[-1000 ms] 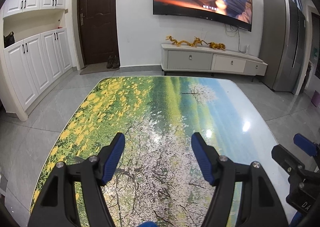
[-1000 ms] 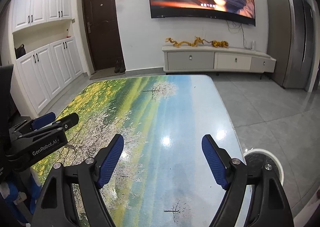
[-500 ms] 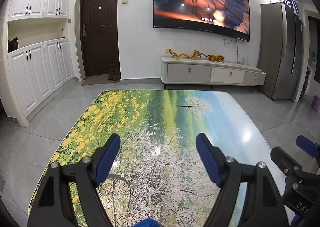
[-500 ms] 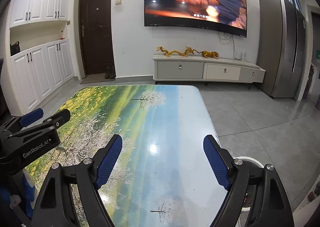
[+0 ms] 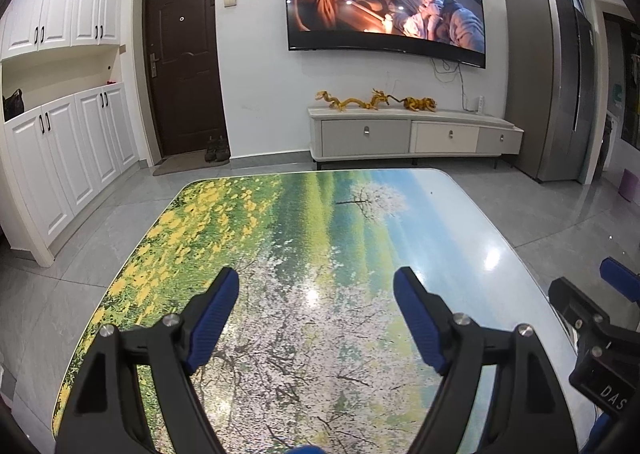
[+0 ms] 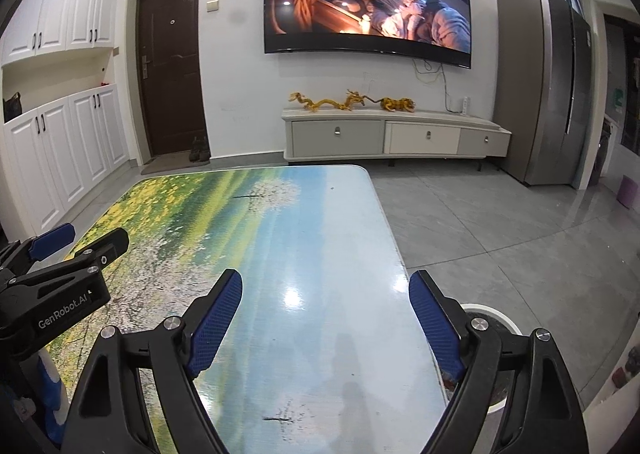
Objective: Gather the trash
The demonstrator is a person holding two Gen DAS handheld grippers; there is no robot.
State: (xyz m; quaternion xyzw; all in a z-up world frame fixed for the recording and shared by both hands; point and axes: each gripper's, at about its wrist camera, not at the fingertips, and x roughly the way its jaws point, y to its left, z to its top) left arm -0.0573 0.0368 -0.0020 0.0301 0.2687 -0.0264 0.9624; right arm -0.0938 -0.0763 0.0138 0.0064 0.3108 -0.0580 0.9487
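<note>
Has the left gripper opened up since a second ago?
Yes. The left gripper is opening: its fingers sit wider apart over the table, nothing between them.

Left hand-held gripper jaws opening wider, empty.

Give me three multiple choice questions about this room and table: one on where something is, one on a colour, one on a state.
1. Where do the golden dragon figurines stand?
A. on the TV cabinet
B. on the table
C. on the floor

2. What colour are the pads of the left hand-held gripper?
A. red
B. blue
C. white

3. What is between the fingers of the right hand-held gripper?
A. a bottle
B. a crumpled bag
C. nothing

Answers:
1 A, they line the cabinet top below the television.
2 B, both pads show blue.
3 C, its jaws are opening, and only the printed table shows between them.
</note>
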